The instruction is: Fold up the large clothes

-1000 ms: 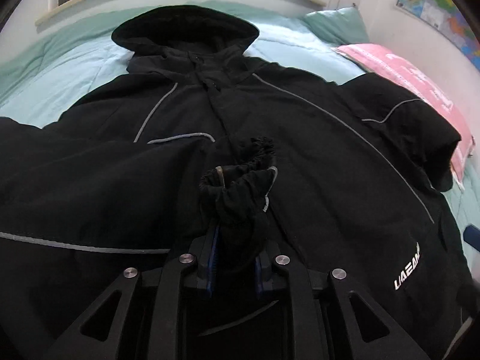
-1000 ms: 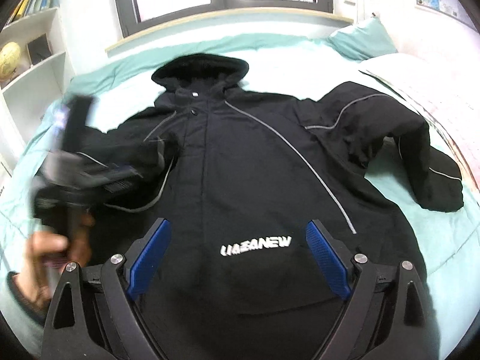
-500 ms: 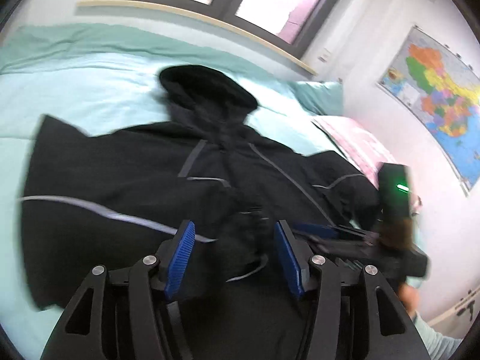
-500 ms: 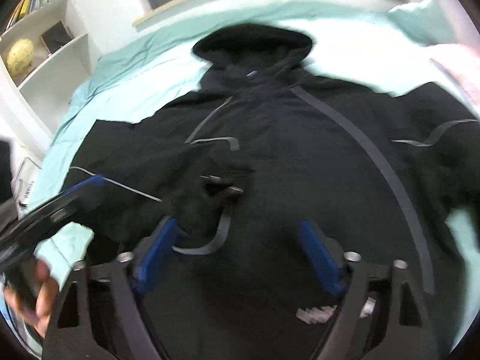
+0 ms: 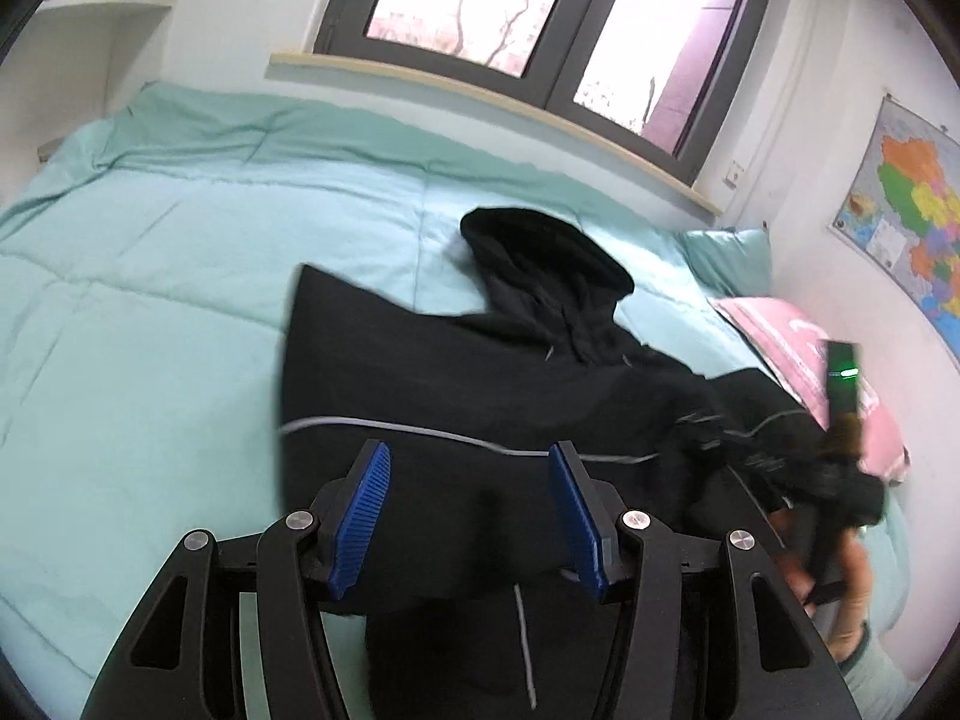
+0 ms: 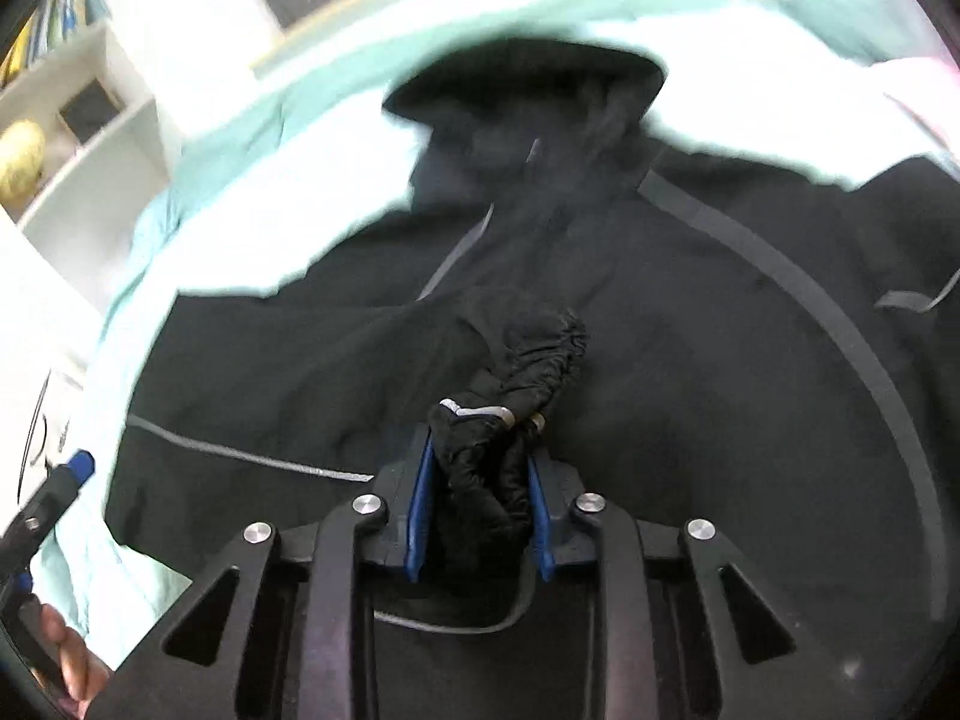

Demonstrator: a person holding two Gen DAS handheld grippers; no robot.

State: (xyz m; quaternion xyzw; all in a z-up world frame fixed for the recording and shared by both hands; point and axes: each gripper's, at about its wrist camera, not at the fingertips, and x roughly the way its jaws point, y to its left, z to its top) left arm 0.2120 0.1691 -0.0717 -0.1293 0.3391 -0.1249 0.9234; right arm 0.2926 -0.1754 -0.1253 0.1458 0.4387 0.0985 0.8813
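Observation:
A large black hooded jacket [image 5: 480, 372] lies spread front-up on the bed, hood [image 5: 540, 246] toward the window. It fills the right wrist view [image 6: 690, 330]. My left gripper [image 5: 471, 480] is open and empty, above the jacket's left edge. My right gripper [image 6: 480, 468] is shut on the elastic sleeve cuff [image 6: 510, 402], bunched between its blue pads over the jacket's chest. The right gripper and the hand holding it show at the far right of the left wrist view [image 5: 840, 480].
The bed has a teal quilt [image 5: 150, 300]. A pink pillow [image 5: 792, 342] and a teal pillow [image 5: 726, 252] lie at the bed's right side. White shelves [image 6: 78, 138] stand to the left. A window and a wall map [image 5: 912, 204] are behind.
My left gripper let go of the sleeve cuff, opened and swung back to the left. My right gripper moved in and closed on that cuff.

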